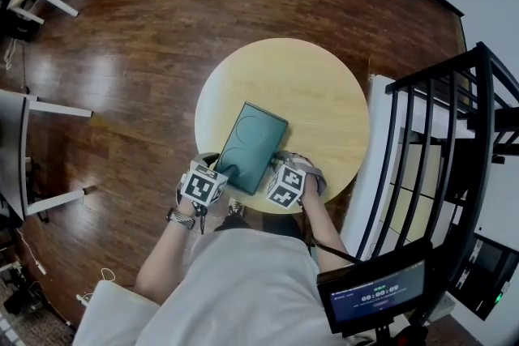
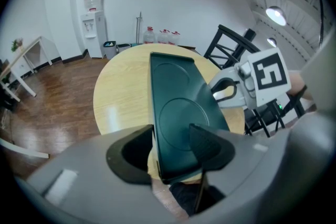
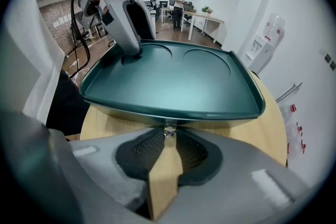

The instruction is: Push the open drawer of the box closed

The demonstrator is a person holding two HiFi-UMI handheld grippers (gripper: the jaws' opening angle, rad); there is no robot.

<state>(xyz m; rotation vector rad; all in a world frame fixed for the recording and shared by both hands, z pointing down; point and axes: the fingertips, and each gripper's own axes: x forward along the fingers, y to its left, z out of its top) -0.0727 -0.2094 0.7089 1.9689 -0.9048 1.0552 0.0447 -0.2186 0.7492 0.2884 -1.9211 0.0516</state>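
Fingers (image 2: 207,147) of the left gripper (image 2: 170,132) clamp the green box (image 2: 178,92) to brace it while the right gripper (image 3: 169,137) pinches its drawer knob (image 3: 169,130).

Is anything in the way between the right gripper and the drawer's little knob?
No, nothing visible is. The knob already sits between the pads of the right hand-held gripper, at the side of the box. The left hand-held gripper clamps the box's near corner, away from the knob.
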